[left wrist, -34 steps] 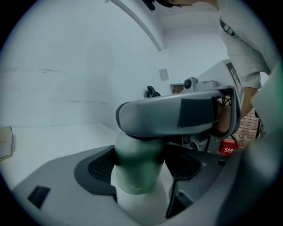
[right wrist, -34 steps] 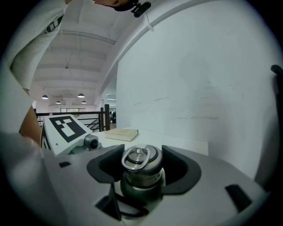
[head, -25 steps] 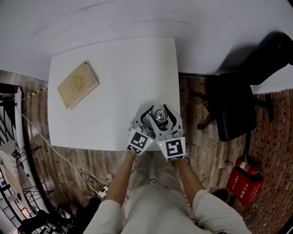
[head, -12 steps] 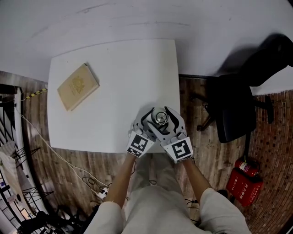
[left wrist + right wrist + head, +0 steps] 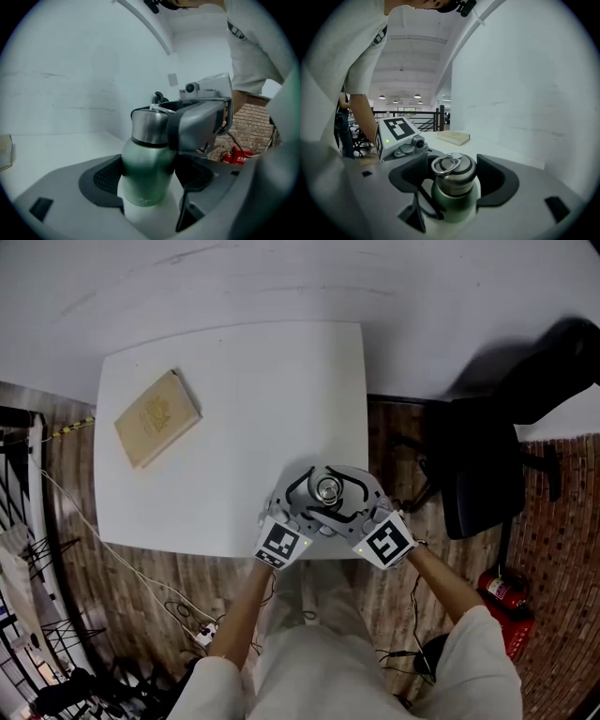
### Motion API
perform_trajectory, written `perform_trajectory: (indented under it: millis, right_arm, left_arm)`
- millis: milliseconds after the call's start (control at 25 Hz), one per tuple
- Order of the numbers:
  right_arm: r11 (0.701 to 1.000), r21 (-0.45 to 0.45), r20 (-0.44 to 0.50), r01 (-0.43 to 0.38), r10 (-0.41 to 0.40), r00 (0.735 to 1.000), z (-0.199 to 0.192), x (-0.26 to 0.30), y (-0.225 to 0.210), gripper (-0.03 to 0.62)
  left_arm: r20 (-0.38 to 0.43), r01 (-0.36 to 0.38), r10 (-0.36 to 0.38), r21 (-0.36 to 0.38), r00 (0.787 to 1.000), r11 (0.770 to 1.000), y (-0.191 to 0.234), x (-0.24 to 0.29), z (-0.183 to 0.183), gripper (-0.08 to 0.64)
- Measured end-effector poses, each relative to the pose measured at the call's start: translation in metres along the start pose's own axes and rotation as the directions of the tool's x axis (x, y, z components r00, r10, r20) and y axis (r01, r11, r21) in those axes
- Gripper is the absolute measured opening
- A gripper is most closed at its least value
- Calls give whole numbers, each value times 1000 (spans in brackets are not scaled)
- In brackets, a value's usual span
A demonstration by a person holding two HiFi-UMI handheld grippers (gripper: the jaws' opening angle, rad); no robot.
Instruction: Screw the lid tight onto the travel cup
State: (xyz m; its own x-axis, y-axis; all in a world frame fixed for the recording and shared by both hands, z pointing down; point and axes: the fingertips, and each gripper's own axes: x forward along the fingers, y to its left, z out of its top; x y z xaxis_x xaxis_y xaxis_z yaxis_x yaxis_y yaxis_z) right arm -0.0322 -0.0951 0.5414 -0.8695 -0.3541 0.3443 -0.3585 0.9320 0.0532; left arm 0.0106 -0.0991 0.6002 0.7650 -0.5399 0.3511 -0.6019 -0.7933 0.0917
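A green travel cup (image 5: 145, 173) with a steel lid (image 5: 453, 173) that has a ring handle stands at the near edge of the white table (image 5: 244, 381). My left gripper (image 5: 150, 183) is shut on the cup's green body, its pads against both sides. My right gripper (image 5: 453, 180) sits around the lid with its jaws open, a small gap showing on each side of the lid. In the head view both grippers, left (image 5: 319, 495) and right (image 5: 336, 486), crowd around the cup (image 5: 328, 489), the right one angled out to the right.
A tan book (image 5: 157, 416) lies at the table's far left. A black office chair (image 5: 487, 465) stands to the right of the table, and a red fire extinguisher (image 5: 506, 601) lies on the wooden floor. Cables run along the floor at the left.
My right gripper has swung clockwise around the cup, its marker cube moving out to the right. The left gripper and the cup have stayed in place.
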Motion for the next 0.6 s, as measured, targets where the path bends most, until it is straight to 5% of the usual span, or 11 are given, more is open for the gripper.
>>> perform_trajectory:
  millis: [400, 600]
  right_arm:
    - [985, -49, -11, -166, 165, 986, 0, 5, 0, 282]
    - [990, -27, 6, -139, 139, 990, -1, 5, -1, 272]
  left_arm:
    - [-3, 13, -13, 8, 1000, 1000, -1, 1, 0, 336]
    - [4, 10, -10, 9, 1000, 1000, -1, 1, -1, 336]
